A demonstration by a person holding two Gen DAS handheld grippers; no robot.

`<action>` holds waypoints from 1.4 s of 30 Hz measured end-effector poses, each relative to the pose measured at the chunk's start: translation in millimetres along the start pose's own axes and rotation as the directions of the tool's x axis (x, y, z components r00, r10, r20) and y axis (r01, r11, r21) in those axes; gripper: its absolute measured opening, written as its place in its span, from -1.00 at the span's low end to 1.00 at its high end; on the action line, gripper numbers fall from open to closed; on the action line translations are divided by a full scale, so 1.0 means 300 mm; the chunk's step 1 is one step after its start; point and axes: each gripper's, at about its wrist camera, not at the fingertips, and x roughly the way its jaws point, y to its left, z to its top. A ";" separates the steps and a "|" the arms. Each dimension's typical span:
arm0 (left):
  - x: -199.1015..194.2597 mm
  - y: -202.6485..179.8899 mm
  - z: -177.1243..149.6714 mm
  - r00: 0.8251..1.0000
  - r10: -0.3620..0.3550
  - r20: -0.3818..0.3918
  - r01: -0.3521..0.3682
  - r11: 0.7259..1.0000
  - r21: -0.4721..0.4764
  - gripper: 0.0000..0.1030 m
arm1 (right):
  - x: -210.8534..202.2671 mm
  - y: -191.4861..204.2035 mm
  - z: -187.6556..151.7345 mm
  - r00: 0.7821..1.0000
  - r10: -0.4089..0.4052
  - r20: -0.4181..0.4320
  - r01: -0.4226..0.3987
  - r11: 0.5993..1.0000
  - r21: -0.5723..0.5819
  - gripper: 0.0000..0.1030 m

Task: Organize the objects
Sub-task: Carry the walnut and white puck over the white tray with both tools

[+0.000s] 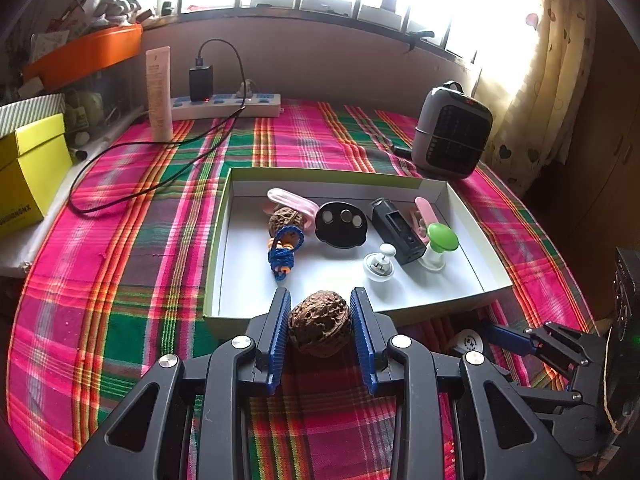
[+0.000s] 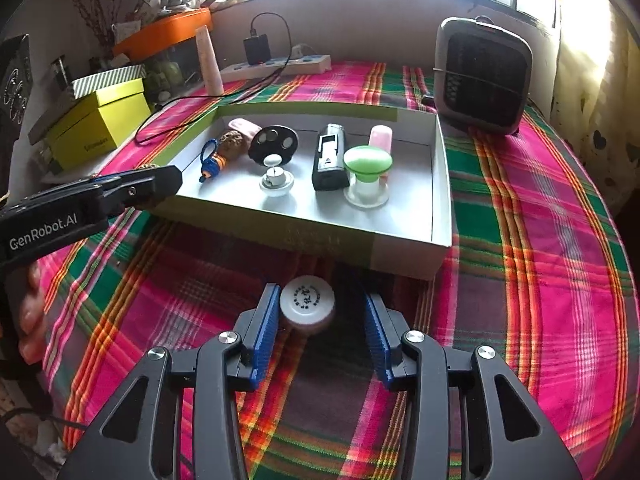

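"GenRobot.AI" on left hand-held gripper (image 2: 160, 184), gripping walnut (image 1: 320, 322), right hand-held gripper (image 2: 320, 320) spread around white cap (image 2: 307, 300)

Setting: a lived-in home room. Desk under a plaid cloth (image 1: 132, 264), set against a bright window with a heart-print curtain (image 1: 536, 92). Power strip (image 1: 228, 105) with a charger plugged in, small space heater (image 2: 482, 76), yellow shoebox (image 2: 96, 128), orange bin (image 1: 86, 54) full of household clutter.
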 end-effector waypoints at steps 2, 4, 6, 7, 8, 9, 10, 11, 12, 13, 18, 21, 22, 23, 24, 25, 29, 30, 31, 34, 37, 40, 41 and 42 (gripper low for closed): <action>-0.001 0.001 0.001 1.000 0.000 0.000 0.000 1.000 -0.001 -0.44 | 0.001 0.008 -0.003 1.000 -0.007 -0.003 0.007 1.000 -0.016 -0.18; -0.002 0.001 0.002 1.000 -0.002 0.001 0.002 1.000 0.000 -0.44 | 0.002 0.017 -0.004 1.000 -0.015 0.002 0.015 0.999 -0.029 -0.25; -0.001 0.002 0.002 1.000 -0.001 0.001 0.001 1.000 0.002 -0.44 | 0.004 0.020 -0.004 1.000 -0.014 0.003 0.014 0.999 -0.030 -0.44; -0.001 0.001 0.003 1.000 -0.001 0.001 0.001 1.000 0.001 -0.44 | 0.005 0.022 -0.003 1.000 -0.020 0.005 0.020 0.999 -0.033 -0.44; 0.000 0.001 0.003 1.000 -0.001 0.002 0.001 1.000 0.002 -0.44 | 0.004 0.024 -0.004 1.000 -0.022 0.004 0.022 0.999 -0.037 -0.44; 0.001 0.001 0.003 1.000 0.000 0.001 0.000 1.000 0.002 -0.44 | 0.004 0.026 -0.004 1.000 -0.020 0.004 0.020 0.999 -0.039 -0.44; 0.002 0.002 0.003 1.000 0.000 0.000 0.000 1.000 0.000 -0.44 | 0.003 0.027 -0.004 1.000 -0.019 0.005 0.019 0.999 -0.040 -0.44; -0.001 0.002 0.003 1.000 0.000 0.001 0.000 1.000 0.000 -0.44 | -0.002 0.027 -0.004 1.000 -0.019 0.011 0.020 0.999 -0.041 -0.44; -0.002 0.003 0.004 1.000 -0.001 0.002 0.001 1.000 0.000 -0.44 | -0.004 0.028 -0.002 1.000 -0.019 0.013 0.020 0.999 -0.040 -0.44; -0.003 0.004 0.004 1.000 -0.001 0.001 0.001 1.000 -0.001 -0.44 | -0.010 0.027 0.000 1.000 -0.017 0.017 0.018 0.999 -0.038 -0.44; -0.002 0.003 0.014 1.000 -0.004 0.004 0.004 1.000 0.005 -0.44 | -0.043 0.013 0.024 0.999 -0.014 0.052 0.015 1.000 -0.016 -0.44; -0.002 0.003 0.025 1.000 -0.004 0.007 0.004 1.000 0.006 -0.44 | -0.061 0.001 0.041 0.997 -0.005 0.072 0.005 1.000 0.000 -0.44; -0.001 0.002 0.028 1.000 -0.003 0.008 0.003 1.000 0.007 -0.44 | -0.065 -0.001 0.046 0.997 -0.008 0.077 0.008 1.000 0.000 -0.44; 0.000 0.003 0.034 1.000 -0.003 0.010 0.003 1.000 0.007 -0.44 | -0.069 -0.004 0.055 0.997 -0.006 0.082 0.006 1.000 0.001 -0.44; 0.001 0.000 0.036 1.000 -0.004 0.012 0.004 1.000 0.009 -0.44 | -0.070 -0.005 0.063 0.996 -0.005 0.085 0.005 1.000 0.002 -0.44; 0.002 -0.001 0.041 1.000 -0.003 0.014 0.003 1.000 0.011 -0.44 | -0.071 -0.006 0.070 0.996 -0.007 0.089 0.007 1.000 0.002 -0.44; 0.014 -0.005 0.063 1.000 -0.002 0.015 0.001 1.000 0.017 -0.44 | -0.074 -0.026 0.106 0.994 -0.013 0.108 0.012 1.000 0.013 -0.44; 0.017 -0.006 0.066 1.000 0.000 0.016 0.000 1.000 0.019 -0.44 | -0.075 -0.031 0.113 0.994 -0.017 0.112 0.015 1.000 0.016 -0.44; 0.022 -0.006 0.071 1.000 0.001 0.016 -0.002 1.000 0.022 -0.44 | -0.073 -0.038 0.121 0.993 -0.023 0.115 0.020 1.000 0.019 -0.44; 0.041 -0.005 0.083 1.000 0.002 0.010 -0.002 1.000 0.023 -0.44 | -0.063 -0.062 0.148 0.992 -0.038 0.120 0.035 0.999 0.028 -0.44; 0.060 -0.007 0.092 1.000 0.003 0.008 -0.004 1.000 0.024 -0.44 | -0.048 -0.087 0.175 0.991 -0.052 0.125 0.048 0.998 0.037 -0.44; 0.088 -0.004 0.102 1.000 0.001 -0.002 -0.001 1.000 0.020 -0.44 | -0.029 -0.116 0.204 0.991 -0.058 0.123 0.052 0.997 0.049 -0.44; 0.098 -0.003 0.106 1.000 0.002 -0.007 -0.001 1.000 0.017 -0.44 | -0.020 -0.126 0.217 0.991 -0.058 0.122 0.052 0.997 0.053 -0.44; 0.106 -0.003 0.111 1.000 0.001 -0.009 -0.001 1.000 0.017 -0.44 | -0.015 -0.131 0.225 0.990 -0.061 0.124 0.055 0.997 0.052 -0.44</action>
